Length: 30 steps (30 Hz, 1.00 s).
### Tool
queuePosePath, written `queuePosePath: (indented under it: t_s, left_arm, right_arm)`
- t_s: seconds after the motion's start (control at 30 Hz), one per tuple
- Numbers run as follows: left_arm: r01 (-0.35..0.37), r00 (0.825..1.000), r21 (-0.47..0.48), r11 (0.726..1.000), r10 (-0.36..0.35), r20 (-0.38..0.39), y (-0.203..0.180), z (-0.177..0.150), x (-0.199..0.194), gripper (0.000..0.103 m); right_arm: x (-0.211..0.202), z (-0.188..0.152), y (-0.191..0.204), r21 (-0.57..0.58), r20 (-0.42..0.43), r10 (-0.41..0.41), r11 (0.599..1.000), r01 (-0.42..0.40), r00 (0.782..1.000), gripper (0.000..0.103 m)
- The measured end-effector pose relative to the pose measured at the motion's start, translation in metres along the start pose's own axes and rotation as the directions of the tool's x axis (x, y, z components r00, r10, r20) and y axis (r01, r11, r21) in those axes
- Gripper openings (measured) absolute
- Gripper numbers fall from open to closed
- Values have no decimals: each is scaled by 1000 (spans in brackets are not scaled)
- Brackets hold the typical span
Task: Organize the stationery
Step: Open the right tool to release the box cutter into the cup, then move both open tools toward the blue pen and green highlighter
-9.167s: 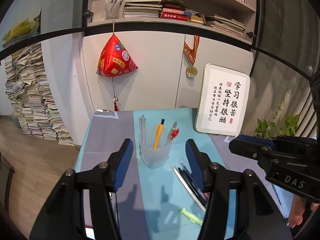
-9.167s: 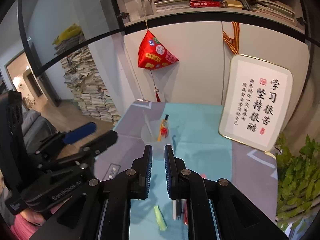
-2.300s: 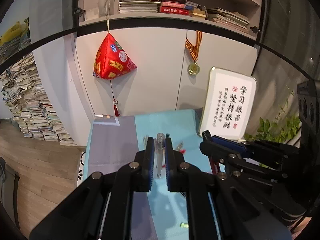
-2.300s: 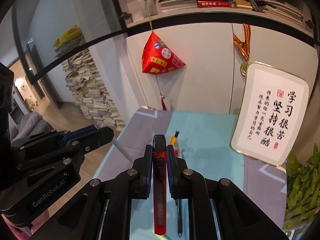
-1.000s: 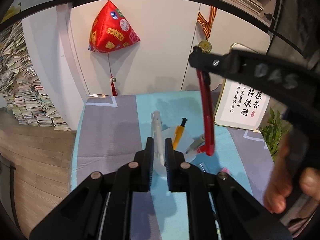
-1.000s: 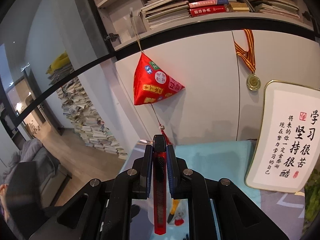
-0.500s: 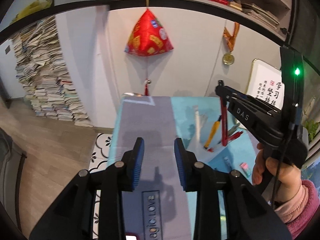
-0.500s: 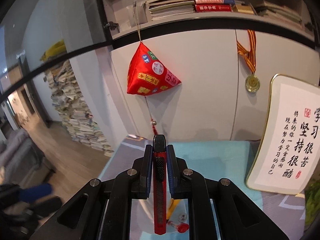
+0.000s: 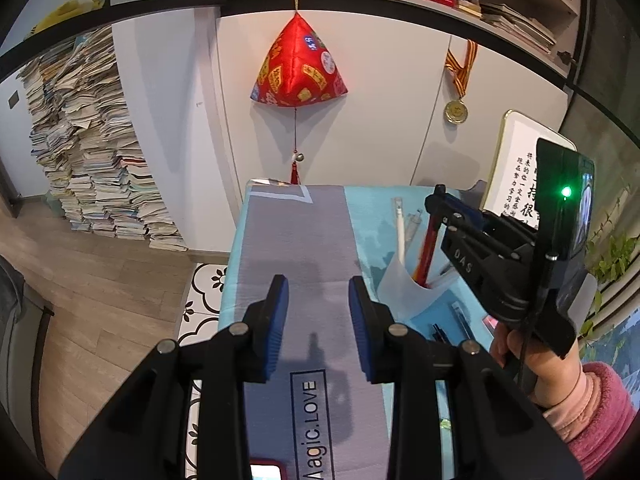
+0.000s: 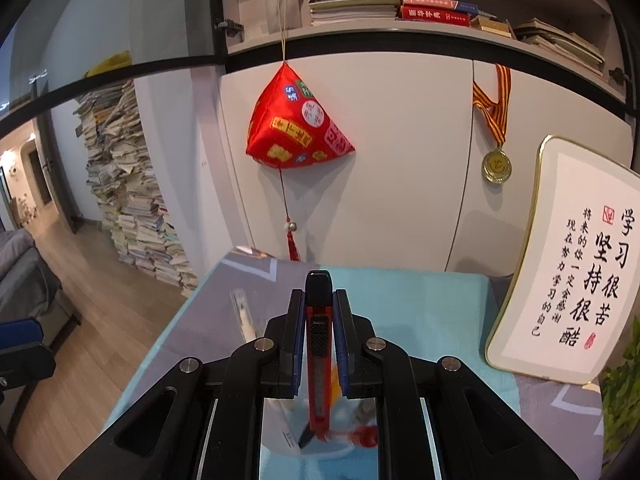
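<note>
**One cutter left to drop as the left gripper lets go of its pen**

Two grippers work over the desk mat. The left gripper, clamped on a white pen a second ago, now stands partly parted and empty above the mat's grey strip near the left edge; that white pen now stands in the translucent pen cup toward the mat's right side. The right gripper, narrow, pinches a red utility knife upright and has come down over the cup, the knife's lower end among the pens there. Judged from this, one more item is stowed and the knife is next. A few pens lie on the teal strip beside the cup, not yet sorted.
</note>
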State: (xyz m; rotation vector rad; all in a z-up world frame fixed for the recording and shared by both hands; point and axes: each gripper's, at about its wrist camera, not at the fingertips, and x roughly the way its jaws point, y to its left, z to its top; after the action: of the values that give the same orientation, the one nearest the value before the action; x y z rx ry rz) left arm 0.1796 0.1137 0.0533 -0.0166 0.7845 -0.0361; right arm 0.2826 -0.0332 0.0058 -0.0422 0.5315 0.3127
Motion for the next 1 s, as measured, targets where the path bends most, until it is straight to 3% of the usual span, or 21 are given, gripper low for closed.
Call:
queuePosePath:
  t_s: [0.37, 0.87, 0.97, 1.0]
  left_arm:
    - [14, 1000, 6, 1000, -14, -9, -9, -3, 3, 29]
    - [76, 994, 28, 997, -73, -80, -36, -24, 31, 29]
    - [89, 992, 27, 996, -86, -92, -40, -29, 33, 29]
    - [91, 992, 28, 995, -88, -94, -41, -30, 33, 29]
  right_arm:
    - [-1, 3, -8, 44, 15, 36, 998, -37, 999, 14]
    - [-10, -4, -21, 47, -104, 60, 997, -55, 993, 14]
    - [-21, -5, -22, 42, -123, 83, 996, -79, 989, 25]
    - [-28, -5, -23, 40, -121, 94, 995, -90, 988, 36]
